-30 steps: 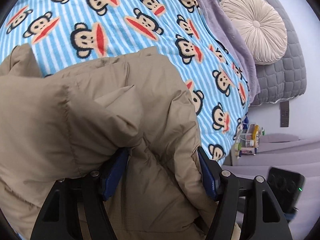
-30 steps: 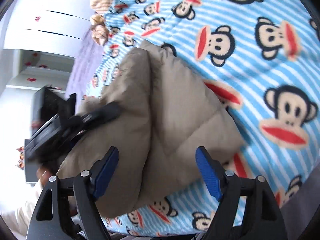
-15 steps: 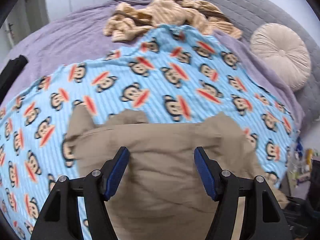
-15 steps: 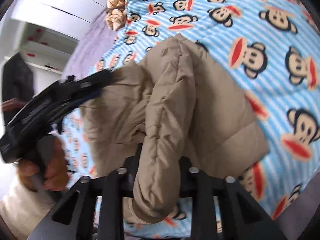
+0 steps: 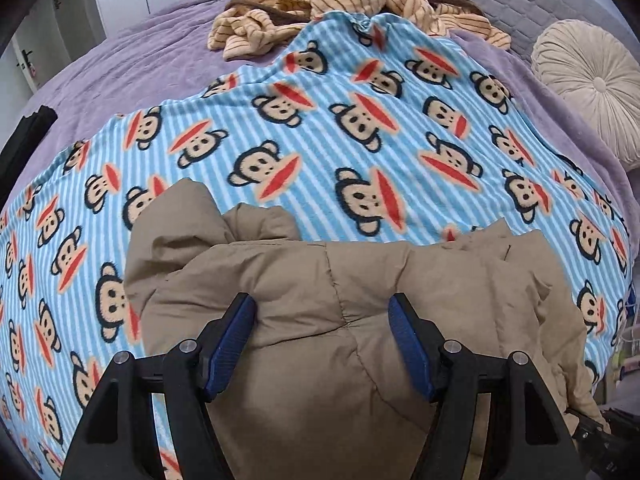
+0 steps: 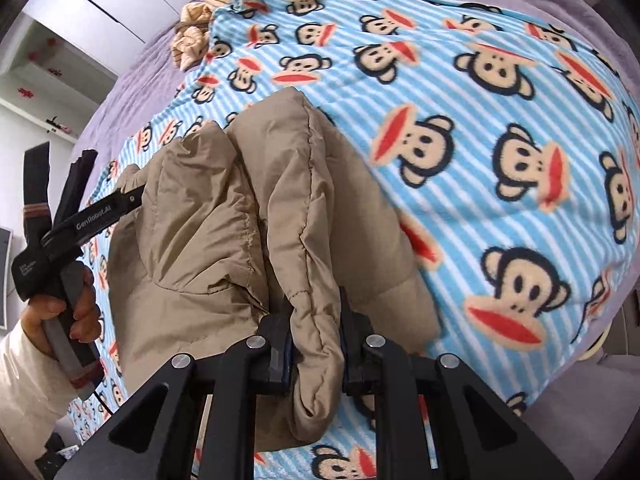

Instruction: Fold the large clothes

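Lying bunched: puffy tan jacket [image 5: 360, 320].

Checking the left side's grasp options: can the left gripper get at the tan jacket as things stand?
Probably yes: the left gripper stands open right over the tan jacket, with nothing between. The right gripper already pinches a fold.

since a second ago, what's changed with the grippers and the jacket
The right gripper has just closed on a puffy fold of the tan jacket; a second ago it stood open over it. The left gripper has tilted up, bringing the striped clothes into view. Its jaws stay open over the jacket, which stays on the monkey blanket.
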`<state>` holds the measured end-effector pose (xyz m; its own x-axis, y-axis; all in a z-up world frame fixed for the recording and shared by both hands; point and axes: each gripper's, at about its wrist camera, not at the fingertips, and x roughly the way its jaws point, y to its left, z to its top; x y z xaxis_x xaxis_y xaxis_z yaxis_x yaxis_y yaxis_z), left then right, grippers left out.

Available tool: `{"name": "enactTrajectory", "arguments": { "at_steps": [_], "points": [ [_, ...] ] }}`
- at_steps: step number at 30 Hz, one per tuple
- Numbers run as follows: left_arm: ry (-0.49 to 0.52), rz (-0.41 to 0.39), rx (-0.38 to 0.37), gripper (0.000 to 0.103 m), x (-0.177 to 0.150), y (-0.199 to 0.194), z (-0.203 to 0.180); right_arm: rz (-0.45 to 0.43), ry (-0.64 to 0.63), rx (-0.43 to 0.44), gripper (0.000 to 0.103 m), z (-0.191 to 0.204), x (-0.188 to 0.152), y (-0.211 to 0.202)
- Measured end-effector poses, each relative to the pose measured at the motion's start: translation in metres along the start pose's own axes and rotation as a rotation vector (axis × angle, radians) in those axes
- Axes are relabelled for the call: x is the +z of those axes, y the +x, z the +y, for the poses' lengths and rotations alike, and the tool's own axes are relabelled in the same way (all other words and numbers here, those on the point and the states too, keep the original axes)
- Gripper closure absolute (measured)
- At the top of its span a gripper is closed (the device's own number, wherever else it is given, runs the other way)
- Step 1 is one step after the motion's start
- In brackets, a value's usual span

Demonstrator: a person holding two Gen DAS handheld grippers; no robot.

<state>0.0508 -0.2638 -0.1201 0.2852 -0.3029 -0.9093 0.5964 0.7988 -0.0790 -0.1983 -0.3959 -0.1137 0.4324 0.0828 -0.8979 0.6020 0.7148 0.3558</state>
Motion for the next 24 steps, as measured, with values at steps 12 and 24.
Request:
{"name": "enactTrajectory", "arguments": {
  "at_steps": [12, 24],
  "points": [
    [0.022, 0.019, 0.039, 0.031, -0.001, 0.016, -0.016, 0.002, 0.072, -0.005, 0.078, -0.044, 0.013, -0.012],
    [0.02, 0.043, 0.114, 0.031, -0.001, 0.008, -0.019, 0.096, -0.272, 0.135, 0.078, 0.026, 0.011, -0.018]
  ]
}}
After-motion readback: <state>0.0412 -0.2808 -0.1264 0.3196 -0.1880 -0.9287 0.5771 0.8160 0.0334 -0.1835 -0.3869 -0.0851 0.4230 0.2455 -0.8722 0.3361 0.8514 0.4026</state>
